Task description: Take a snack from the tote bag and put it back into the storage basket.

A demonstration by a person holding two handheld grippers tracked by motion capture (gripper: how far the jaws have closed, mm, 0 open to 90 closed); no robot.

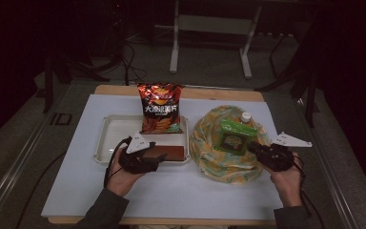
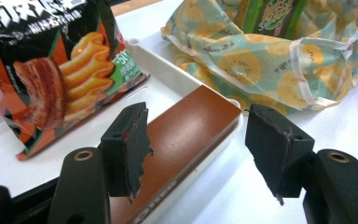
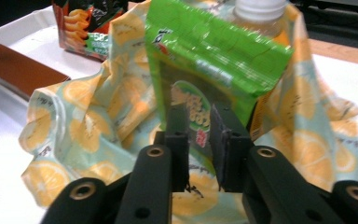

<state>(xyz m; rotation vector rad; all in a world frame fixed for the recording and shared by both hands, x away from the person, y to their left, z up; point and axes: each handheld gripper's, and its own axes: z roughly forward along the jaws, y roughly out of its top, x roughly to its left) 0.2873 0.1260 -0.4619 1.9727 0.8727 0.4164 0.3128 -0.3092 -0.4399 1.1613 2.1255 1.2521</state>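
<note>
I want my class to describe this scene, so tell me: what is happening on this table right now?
A person works with two hand-held tongs. The right tongs are shut on a green foil snack packet standing in a yellow fruit-print cloth bag. The left tongs are open, poised around a flat brown rectangular box lying in a white plastic tray. A red crisp bag stands in that tray, and a white-capped bottle pokes from the cloth bag.

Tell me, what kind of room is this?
Probably a lab or workshop set up for recording: a table with a white cover, cables on the floor, metal stand legs behind, and dark surroundings.
</note>
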